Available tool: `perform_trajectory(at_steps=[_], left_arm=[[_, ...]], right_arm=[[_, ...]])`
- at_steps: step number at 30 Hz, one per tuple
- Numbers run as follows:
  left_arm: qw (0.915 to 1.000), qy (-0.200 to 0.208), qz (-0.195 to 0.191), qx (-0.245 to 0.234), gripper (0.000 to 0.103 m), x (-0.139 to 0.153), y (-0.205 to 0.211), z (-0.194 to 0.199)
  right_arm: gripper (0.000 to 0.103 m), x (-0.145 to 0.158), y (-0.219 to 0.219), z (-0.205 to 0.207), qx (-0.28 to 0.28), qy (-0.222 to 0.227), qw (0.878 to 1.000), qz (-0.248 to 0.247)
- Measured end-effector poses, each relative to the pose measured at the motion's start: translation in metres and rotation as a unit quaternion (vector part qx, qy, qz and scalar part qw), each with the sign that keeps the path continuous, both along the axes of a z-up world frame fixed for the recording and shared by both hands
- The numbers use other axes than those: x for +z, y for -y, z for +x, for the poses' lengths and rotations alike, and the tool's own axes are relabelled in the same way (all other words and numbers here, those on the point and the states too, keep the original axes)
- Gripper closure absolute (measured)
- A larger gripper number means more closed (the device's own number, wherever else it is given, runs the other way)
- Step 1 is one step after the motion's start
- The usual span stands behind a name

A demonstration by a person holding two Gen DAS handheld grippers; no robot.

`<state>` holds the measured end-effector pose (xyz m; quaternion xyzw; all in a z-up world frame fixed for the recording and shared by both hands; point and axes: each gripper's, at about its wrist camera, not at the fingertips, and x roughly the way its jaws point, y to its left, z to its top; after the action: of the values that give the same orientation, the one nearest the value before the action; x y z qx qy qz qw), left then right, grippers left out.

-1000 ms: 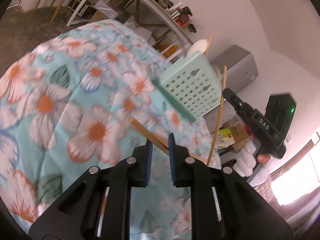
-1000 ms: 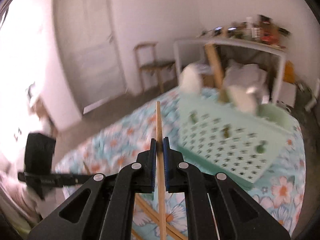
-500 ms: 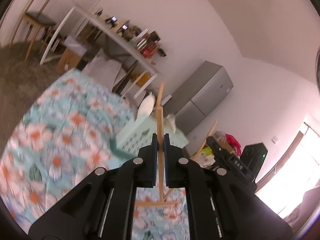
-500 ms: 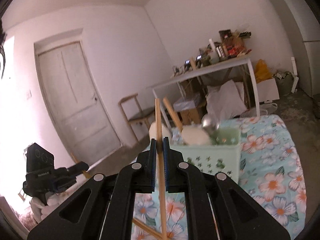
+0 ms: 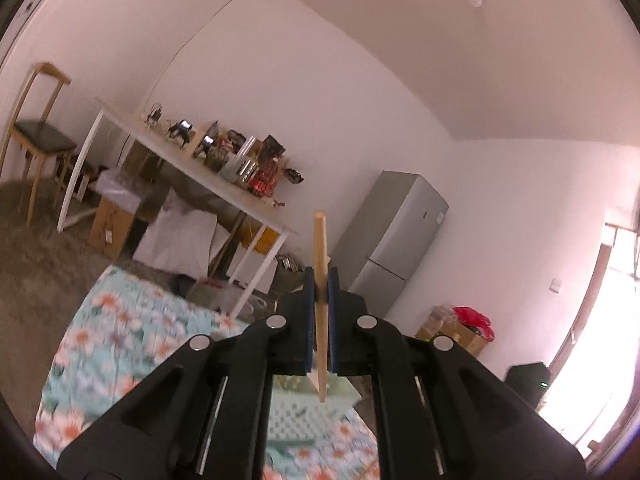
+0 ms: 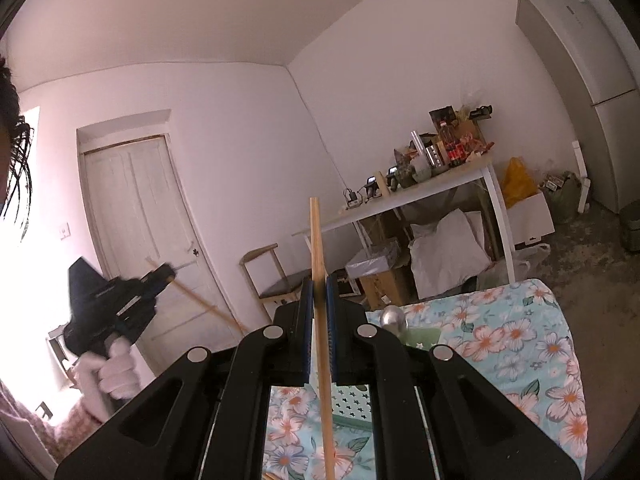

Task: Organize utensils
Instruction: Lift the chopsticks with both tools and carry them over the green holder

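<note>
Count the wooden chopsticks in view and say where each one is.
2. One chopstick is clamped upright in the left gripper; the other chopstick is clamped in the right gripper. More may be hidden in the green basket.

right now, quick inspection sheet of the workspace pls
surface: table with floral cloth, bare patches showing
job's things: one wooden chopstick in the left tool, another chopstick in the right tool; green perforated basket holding a metal spoon
clutter: nothing seen on the cloth
grippers: left tool and right tool each shut on a chopstick
cables: nothing seen
surroundings: white desk with bottles, fridge, chair, door
</note>
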<state>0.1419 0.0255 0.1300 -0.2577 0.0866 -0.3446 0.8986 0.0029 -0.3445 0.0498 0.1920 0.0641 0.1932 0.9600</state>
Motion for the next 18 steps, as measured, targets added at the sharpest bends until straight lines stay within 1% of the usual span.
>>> perform_trajectory(at_steps=[4,8,14,16,17,18], left_arm=[[0.9995,0.004,0.028,0.012,0.098,-0.002,0.025,0.019],[0.9986,-0.006,0.05,0.019,0.098,-0.013,0.049,0.035],[0.9964,-0.055,0.065,-0.003,0.098,-0.041,0.073,0.054],[0.9949,-0.079,0.061,-0.011,0.097,-0.052,0.078,0.058],[0.9942,-0.089,0.058,-0.017,0.09,-0.056,0.079,0.059],[0.9938,-0.093,0.058,-0.019,0.074,-0.059,0.079,0.058]], right_arm=[[0.096,-0.002,0.005,-0.004,-0.002,0.0,1.0,0.0],[0.096,-0.003,0.008,-0.006,-0.001,-0.005,1.0,0.001],[0.096,-0.004,0.011,-0.01,-0.003,-0.014,1.0,-0.001],[0.096,-0.003,0.01,-0.011,-0.005,-0.016,1.0,-0.006],[0.096,-0.002,0.01,-0.011,-0.005,-0.017,1.0,-0.008],[0.096,0.0,0.009,-0.013,-0.006,-0.017,1.0,-0.012]])
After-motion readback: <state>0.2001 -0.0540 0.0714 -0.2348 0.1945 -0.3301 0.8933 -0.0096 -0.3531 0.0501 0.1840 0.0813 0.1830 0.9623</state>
